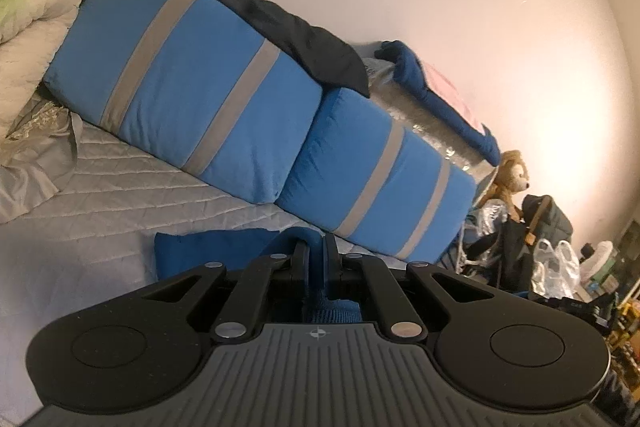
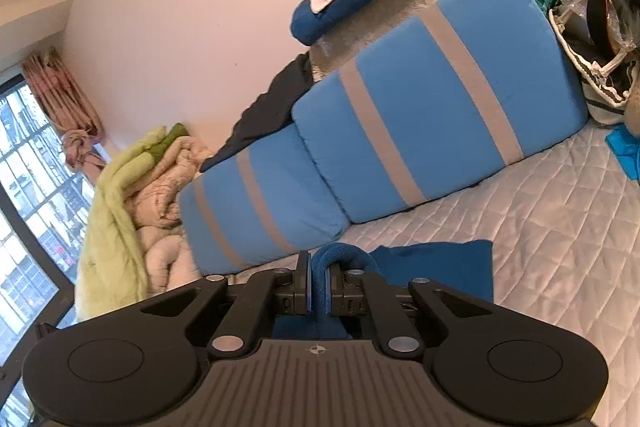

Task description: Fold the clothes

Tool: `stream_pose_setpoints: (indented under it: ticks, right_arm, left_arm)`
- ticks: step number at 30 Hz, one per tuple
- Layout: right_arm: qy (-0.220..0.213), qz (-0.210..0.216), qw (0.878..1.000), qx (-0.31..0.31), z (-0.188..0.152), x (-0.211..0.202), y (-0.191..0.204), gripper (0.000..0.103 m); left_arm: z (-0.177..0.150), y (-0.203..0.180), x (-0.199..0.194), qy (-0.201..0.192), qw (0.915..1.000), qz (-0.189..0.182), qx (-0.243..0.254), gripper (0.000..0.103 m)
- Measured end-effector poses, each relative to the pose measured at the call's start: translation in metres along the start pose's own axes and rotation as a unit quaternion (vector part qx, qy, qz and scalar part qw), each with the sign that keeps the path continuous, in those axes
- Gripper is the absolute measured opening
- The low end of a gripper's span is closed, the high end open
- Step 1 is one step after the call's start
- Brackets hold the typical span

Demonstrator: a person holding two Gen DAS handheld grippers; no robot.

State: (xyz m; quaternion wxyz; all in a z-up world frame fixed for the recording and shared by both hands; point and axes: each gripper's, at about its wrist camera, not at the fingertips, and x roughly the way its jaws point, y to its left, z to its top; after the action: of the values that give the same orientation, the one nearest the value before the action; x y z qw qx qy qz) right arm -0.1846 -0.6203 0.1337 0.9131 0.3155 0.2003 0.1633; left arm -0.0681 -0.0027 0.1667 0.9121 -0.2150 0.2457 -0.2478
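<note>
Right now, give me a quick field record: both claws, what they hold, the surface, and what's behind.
left claw: shut on blue garment
right claw: shut on blue garment, fabric looped over between the fingers
surface: grey quilted bed
garment state: partly lying on the bed, pinched at two spots
behind: two blue cushions with grey stripes, black cloth draped on top

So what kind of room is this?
Most likely a bedroom: a quilted mattress, blue striped cushions against the wall, bundled blankets by a curtained window. Both grippers pinch a blue garment.
</note>
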Motion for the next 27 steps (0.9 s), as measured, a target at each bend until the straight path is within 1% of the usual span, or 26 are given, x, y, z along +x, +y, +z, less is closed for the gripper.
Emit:
stream_pose_setpoints:
  ticks: [7, 12, 20, 27]
  right_arm:
    - [-0.004, -0.012, 1.000, -0.004, 0.015, 0.036, -0.016, 0.008]
    - [0.008, -0.030, 0.999, -0.011, 0.023, 0.066, -0.031, 0.008]
    - [0.038, -0.063, 0.997, -0.001, 0.022, 0.122, -0.067, 0.008]
    - [0.065, -0.091, 0.994, 0.015, 0.017, 0.173, -0.103, 0.008]
  left_arm:
    - [0.018, 0.013, 0.038, 0.010, 0.9998, 0.019, -0.005, 0.006]
    - [0.026, 0.029, 0.072, 0.026, 0.9989, 0.038, -0.014, 0.006]
    - [0.021, 0.064, 0.134, 0.068, 0.9946, 0.074, -0.028, 0.006]
    - [0.014, 0.092, 0.185, 0.101, 0.9885, 0.105, -0.042, 0.006]
